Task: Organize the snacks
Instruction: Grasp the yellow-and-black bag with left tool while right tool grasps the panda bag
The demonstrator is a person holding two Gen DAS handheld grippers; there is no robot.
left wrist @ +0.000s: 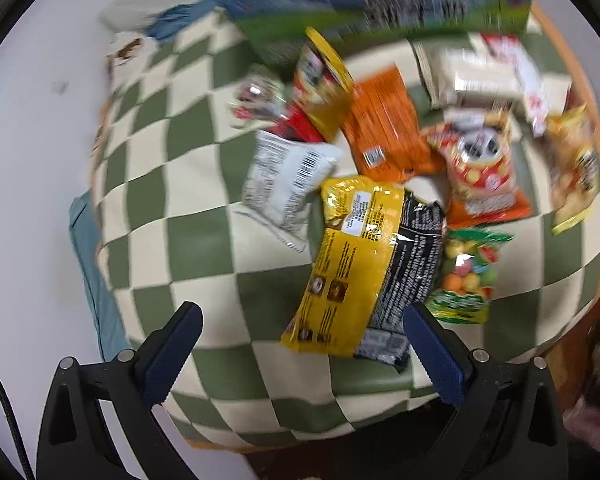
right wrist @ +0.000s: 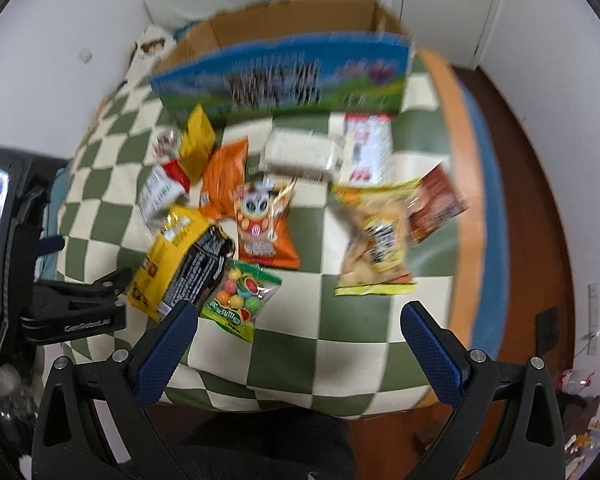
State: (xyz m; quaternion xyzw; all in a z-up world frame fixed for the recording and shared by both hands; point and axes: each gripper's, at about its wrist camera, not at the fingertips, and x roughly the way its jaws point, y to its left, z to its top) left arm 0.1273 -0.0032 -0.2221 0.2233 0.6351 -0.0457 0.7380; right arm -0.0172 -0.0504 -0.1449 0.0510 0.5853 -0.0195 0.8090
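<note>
Lying scattered across a green-and-cream checkered cloth point(right wrist: 340, 320), a heap of snack packets fills the middle of both views. The left gripper point(left wrist: 300, 344) hangs above the near edge of the pile, its two blue-padded fingers spread wide and holding nothing. A yellow-and-black bag point(left wrist: 364, 264) lies between and just beyond those fingers, its lower end close to the right-hand pad, though contact cannot be judged. A green candy bag point(left wrist: 468, 272) rests just to its right, and an orange packet point(left wrist: 388, 124) sits farther off. The right gripper point(right wrist: 300, 340) is likewise wide open and empty, poised over bare cloth. The green candy bag point(right wrist: 240, 300) lies just beyond its left finger. An open cardboard box point(right wrist: 284, 68) with blue and green printing stands behind the pile. Both views are motion-blurred.
</note>
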